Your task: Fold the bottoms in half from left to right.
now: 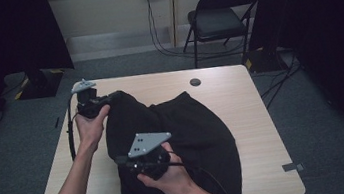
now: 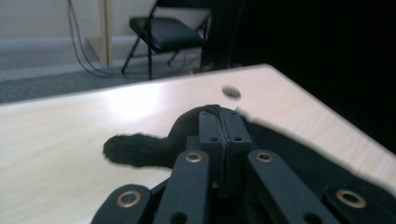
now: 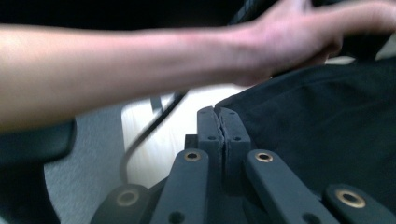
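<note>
The black garment (image 1: 186, 140) lay bunched across the middle of the table (image 1: 253, 116), its near end hanging over the front edge. The left gripper (image 2: 220, 122) had its jaws pressed together on a fold at the far left corner. The right gripper (image 3: 219, 122) was likewise clamped on the cloth's near edge. Judgement: both pinches should hold evenly while the cloth is drawn taut, avoiding slippage.

A garment (image 1: 185, 135) lies on the surface (image 1: 255, 131), spread from its near edge toward the middle. The left gripper (image 1: 91, 103) sits at the garment's far-left corner, the right gripper (image 1: 148, 156) over its near part. A chair (image 1: 217, 18) stands on the floor behind the surface.
</note>
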